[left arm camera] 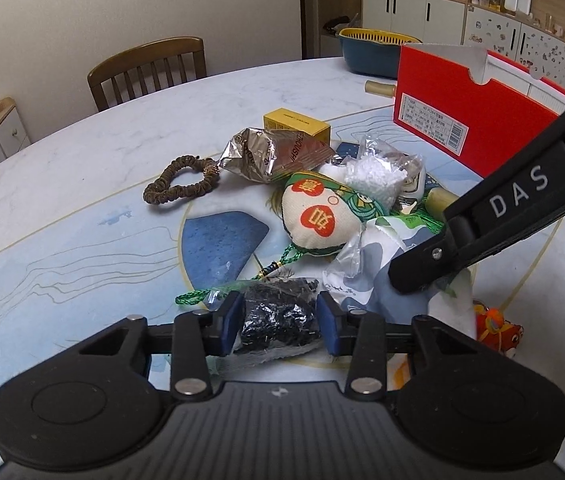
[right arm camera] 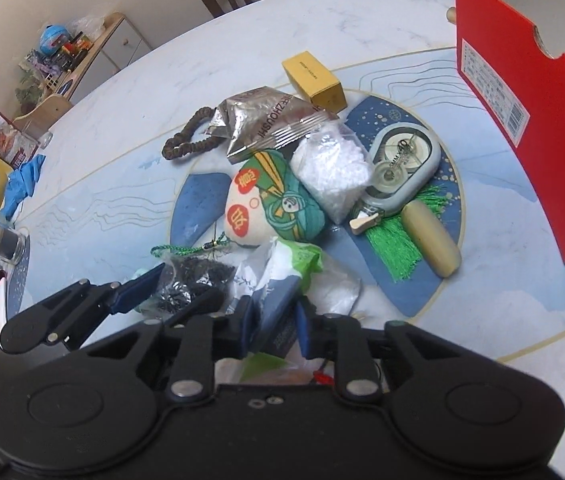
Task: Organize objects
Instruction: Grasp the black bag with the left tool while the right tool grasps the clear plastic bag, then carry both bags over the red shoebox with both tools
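Observation:
A pile of small items lies on the round marble table (left arm camera: pixel 82 160). My left gripper (left arm camera: pixel 278 320) is shut on a clear bag of black bits (left arm camera: pixel 278 312), also seen in the right wrist view (right arm camera: pixel 190 280). My right gripper (right arm camera: pixel 274 324) is shut on a blue, white and green plastic packet (right arm camera: pixel 278 296); it enters the left wrist view from the right (left arm camera: pixel 422 272). Behind lie a cream and green stuffed sachet (left arm camera: pixel 318 216), a bag of white beads (right arm camera: pixel 334 172), a silver foil packet (right arm camera: pixel 266 120), a yellow box (right arm camera: pixel 314 80) and a brown bead loop (left arm camera: pixel 178 184).
An open red shoebox (right arm camera: pixel 522 120) stands at the right. A grey tape dispenser (right arm camera: pixel 402 164), a green tassel (right arm camera: pixel 398 236) and a cream wooden handle (right arm camera: pixel 430 236) lie beside it. A blue and yellow basket (left arm camera: pixel 370 48) and a chair (left arm camera: pixel 150 72) are beyond. An orange toy (left arm camera: pixel 498 328) lies at the right.

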A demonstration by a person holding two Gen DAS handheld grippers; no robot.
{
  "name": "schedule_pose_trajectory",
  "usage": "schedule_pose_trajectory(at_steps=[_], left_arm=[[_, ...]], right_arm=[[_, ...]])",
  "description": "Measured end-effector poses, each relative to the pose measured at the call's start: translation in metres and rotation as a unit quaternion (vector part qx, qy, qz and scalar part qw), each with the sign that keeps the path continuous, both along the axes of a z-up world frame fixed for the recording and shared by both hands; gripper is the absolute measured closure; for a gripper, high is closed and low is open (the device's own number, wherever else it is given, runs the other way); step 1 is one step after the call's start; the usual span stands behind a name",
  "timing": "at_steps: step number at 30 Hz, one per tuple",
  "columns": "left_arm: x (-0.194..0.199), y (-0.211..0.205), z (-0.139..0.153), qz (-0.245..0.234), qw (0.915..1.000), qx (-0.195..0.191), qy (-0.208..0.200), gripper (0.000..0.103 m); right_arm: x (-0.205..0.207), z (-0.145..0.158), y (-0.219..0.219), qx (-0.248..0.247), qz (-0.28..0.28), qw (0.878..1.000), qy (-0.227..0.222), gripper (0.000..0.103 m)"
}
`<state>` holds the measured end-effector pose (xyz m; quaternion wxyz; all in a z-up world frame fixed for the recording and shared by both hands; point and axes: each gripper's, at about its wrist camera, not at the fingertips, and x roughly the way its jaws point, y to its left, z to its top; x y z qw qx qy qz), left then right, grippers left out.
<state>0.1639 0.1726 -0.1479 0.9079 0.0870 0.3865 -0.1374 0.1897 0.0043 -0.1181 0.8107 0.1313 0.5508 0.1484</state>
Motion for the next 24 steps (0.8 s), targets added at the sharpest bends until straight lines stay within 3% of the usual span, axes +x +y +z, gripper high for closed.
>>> schedule_pose_trajectory(at_steps=[9, 24], left_arm=[[-0.003, 0.011, 0.015, 0.011, 0.9994, -0.034, 0.001, 0.068], [-0.002, 0.009, 0.081, 0.017, 0.9954, -0.092, -0.020, 0.068]], right_arm=[[-0.004, 0.016, -0.007, 0.015, -0.011, 1.000, -0.013, 0.098], [-0.012, 0.082, -0.046, 0.029, -0.031, 0.996, -0.074, 0.099]])
